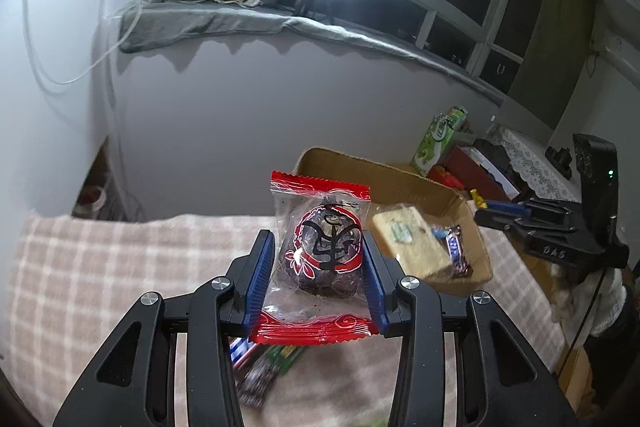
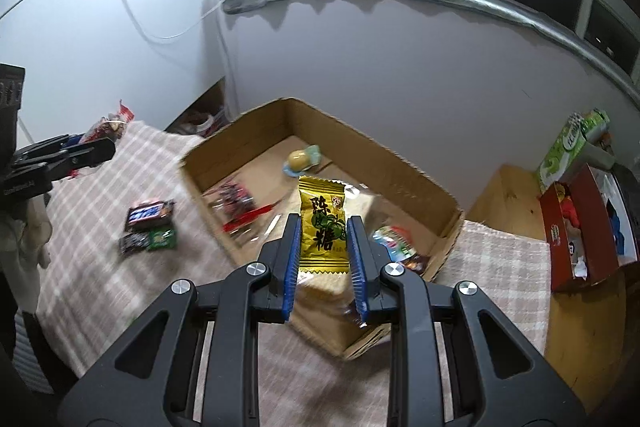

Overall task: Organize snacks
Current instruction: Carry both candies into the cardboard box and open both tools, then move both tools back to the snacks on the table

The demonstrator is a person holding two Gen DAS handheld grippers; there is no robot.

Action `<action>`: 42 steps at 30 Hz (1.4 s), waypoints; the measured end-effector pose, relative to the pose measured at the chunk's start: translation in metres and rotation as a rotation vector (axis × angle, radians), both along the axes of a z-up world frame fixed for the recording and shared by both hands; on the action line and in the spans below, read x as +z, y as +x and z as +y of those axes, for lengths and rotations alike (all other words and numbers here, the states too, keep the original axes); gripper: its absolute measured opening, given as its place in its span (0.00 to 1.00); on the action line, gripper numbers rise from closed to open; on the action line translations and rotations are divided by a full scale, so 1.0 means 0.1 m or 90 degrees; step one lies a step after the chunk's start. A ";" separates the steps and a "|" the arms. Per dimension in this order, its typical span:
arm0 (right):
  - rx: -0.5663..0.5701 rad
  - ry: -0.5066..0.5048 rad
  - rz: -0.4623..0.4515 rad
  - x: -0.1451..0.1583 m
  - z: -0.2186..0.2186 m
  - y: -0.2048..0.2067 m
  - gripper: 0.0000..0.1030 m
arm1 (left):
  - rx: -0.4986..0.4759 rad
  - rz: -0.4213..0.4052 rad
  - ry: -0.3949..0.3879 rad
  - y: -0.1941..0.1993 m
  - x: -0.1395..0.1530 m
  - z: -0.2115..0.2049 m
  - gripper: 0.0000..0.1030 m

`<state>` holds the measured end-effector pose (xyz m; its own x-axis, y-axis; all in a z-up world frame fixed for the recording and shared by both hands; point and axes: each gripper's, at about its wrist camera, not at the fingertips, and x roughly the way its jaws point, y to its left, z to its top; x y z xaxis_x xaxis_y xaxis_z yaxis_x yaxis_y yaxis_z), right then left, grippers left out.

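Two snacks in hand: one per gripper, both lifted off the bed cover.
Left gripper (image 1: 320, 259): jaws pressed on the sides of a red-trimmed clear packet (image 1: 318, 261) with a dark cake inside; held upright above the checked blanket (image 1: 100, 267), left of the box.
Right gripper (image 2: 323, 247): jaws clamped on a yellow candy packet (image 2: 322, 227) with green fruit print, poised over the near edge of the cardboard box (image 2: 400, 163).
Box contents: small round yellow sweet (image 2: 299, 159) near the far wall; red-and-dark wrappers (image 2: 236, 205) by the left wall; a pale wafer pack (image 1: 410, 241) and a Snickers bar (image 1: 456, 247) at the near right corner.
Loose on blanket: another Snickers bar (image 2: 150, 215) and a green-and-black packet (image 2: 150, 239) left of the box, near the blanket's left edge.
Beyond: red carton (image 2: 580, 231) and green pack (image 2: 568, 147) on the wooden table, well apart from the box.
Stage, judged: both packets bound for the box; two still to collect.
Risk, yellow packet: released this close to the near wall, it could catch the rim and fall outside.
Risk, red packet: slick film, grip on the bulge only; it could slide out mid-carry.
Risk, both: grippers converging on one box could collide.
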<state>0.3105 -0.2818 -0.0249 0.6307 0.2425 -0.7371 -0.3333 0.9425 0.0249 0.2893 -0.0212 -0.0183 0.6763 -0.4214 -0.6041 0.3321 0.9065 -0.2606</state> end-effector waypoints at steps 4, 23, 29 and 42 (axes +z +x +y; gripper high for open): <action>-0.023 -0.006 0.008 -0.08 -0.07 0.17 0.23 | -0.003 0.008 -0.006 0.18 -0.01 -0.17 0.39; -0.056 -0.020 0.041 -0.38 -0.22 0.46 0.23 | -0.030 0.049 0.052 0.55 -0.28 -0.70 0.40; -0.056 -0.027 0.014 -0.34 -0.19 0.38 0.75 | -0.038 0.049 0.064 0.53 -0.26 -0.75 0.53; -0.044 -0.020 -0.006 -0.13 -0.11 0.08 0.75 | -0.005 0.006 0.040 0.21 0.05 -0.25 0.53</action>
